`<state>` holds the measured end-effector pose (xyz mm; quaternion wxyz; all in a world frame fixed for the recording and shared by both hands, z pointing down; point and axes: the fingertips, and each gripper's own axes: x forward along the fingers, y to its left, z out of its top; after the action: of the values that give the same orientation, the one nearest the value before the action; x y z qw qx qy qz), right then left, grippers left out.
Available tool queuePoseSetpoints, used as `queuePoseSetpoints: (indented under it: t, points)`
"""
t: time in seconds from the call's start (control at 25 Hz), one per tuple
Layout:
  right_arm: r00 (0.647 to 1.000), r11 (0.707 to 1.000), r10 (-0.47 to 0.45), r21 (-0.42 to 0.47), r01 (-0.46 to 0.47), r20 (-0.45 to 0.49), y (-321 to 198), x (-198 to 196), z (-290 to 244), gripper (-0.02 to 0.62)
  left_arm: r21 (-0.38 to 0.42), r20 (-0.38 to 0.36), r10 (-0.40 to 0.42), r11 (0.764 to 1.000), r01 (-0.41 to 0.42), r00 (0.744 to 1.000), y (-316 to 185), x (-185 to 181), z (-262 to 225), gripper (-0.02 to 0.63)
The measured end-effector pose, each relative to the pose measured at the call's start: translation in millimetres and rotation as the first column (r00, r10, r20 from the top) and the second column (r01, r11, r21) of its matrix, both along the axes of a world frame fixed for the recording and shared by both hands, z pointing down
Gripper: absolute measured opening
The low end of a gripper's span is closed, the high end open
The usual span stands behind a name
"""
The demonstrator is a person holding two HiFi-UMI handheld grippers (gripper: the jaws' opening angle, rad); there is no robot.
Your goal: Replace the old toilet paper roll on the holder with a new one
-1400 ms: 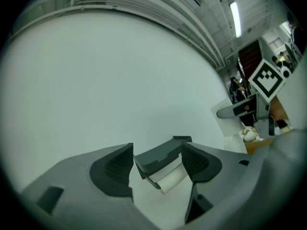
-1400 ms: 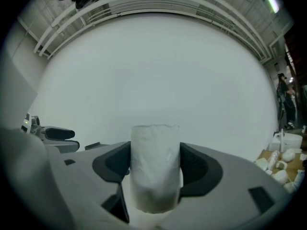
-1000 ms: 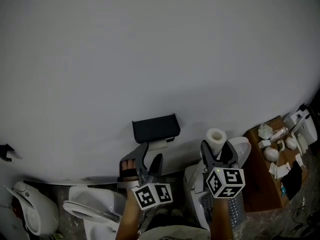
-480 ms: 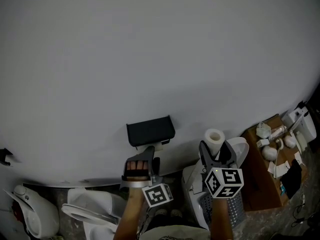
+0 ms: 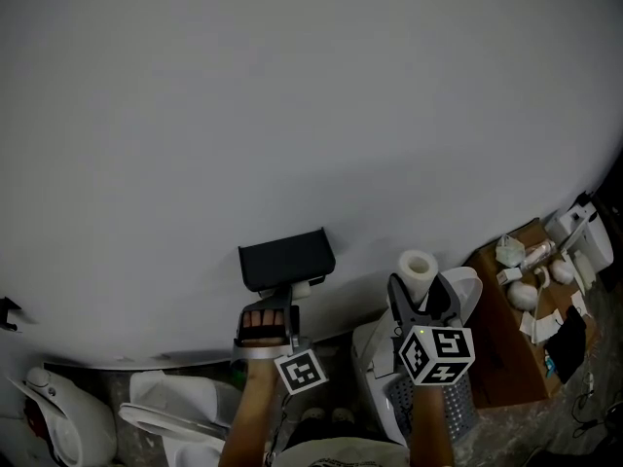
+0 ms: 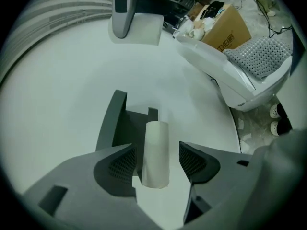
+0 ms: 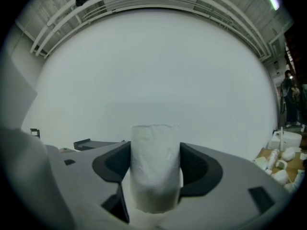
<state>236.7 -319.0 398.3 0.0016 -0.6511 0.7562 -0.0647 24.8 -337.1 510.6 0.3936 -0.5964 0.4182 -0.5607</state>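
Old roll (image 6: 156,152): on the dark holder (image 6: 112,123), low on the wall (image 5: 292,115), straight ahead between our left gripper's (image 6: 157,159) pads (image 6: 122,163).
Axis: runs up the left gripper view, crosswise to the closing line.
Left gripper: jaws apart, nothing pinched yet.
Right gripper (image 7: 155,152): clamped on the upright new roll (image 7: 154,176), farther from the holder.
Change: our left hand has rolled and come in under the holder; the right is unmoved.

Dim, even light; wide-angle views with dark rounded corners.
The pale wall (image 5: 311,115) reads flat grey, without glare or hard shadows. The head view's bottom edge is murky, with detail perhaps lost. Both gripper views bend straight lines, and the white roll (image 7: 154,166) near the lens looks soft.
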Motion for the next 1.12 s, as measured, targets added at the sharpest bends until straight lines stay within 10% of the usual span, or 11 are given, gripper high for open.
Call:
queuePoseSetpoints:
  t: [0.32,1.12]
  points:
    - [1.0,1.0,0.02,-0.005,-0.02,-0.005,-5.0,7.6,2.1,0.293,0.035,0.0,-0.015,0.999,0.015,1.0,-12.4,-4.5,2.2,0.188]
    - [0.995,0.995,0.102,-0.005,-0.102,-0.01,0.9,41.5,1.0,0.293,0.033,-0.035,0.096,0.995,-0.095,0.995,-25.7,54.8,-0.3,0.183]
